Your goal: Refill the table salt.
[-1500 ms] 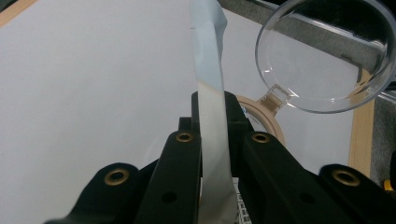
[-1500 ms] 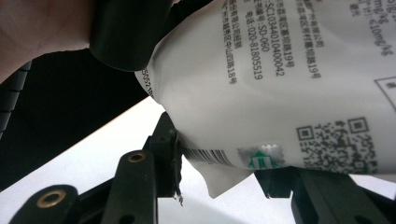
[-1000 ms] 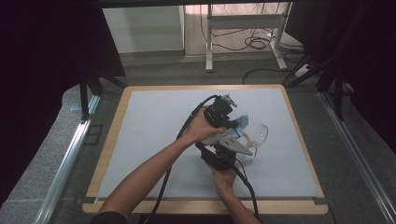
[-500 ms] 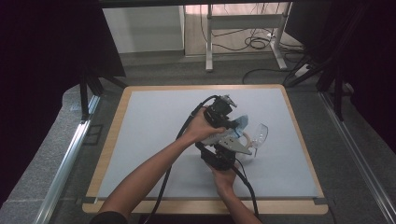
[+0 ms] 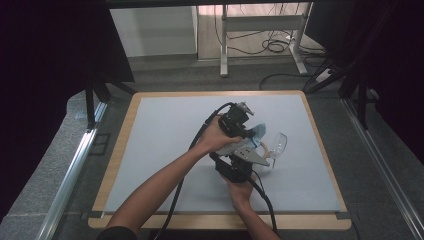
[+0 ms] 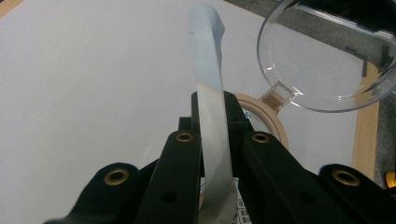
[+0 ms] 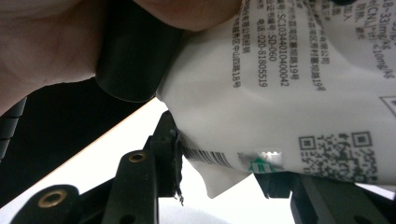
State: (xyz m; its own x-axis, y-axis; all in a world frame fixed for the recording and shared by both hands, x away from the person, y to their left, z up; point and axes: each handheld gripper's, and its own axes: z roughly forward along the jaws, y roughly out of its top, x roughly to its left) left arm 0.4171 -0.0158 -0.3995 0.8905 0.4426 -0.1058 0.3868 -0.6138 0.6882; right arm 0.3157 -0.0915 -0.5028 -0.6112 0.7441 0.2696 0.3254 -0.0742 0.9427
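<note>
A white packet with black print, a barcode and QR codes has a pale blue top edge. Both grippers hold it above the grey mat, and in the high view the packet shows between the two hands. My left gripper is shut on the packet's thin edge, which rises straight up between its jaws; from above, the left gripper comes in from the left. My right gripper is shut on the packet's lower corner, and the right gripper reaches up from the near side.
A clear round glass lies on the mat just right of the hands; the glass has a tan ring beside it. The mat sits in a wooden frame. Cables trail to the near edge.
</note>
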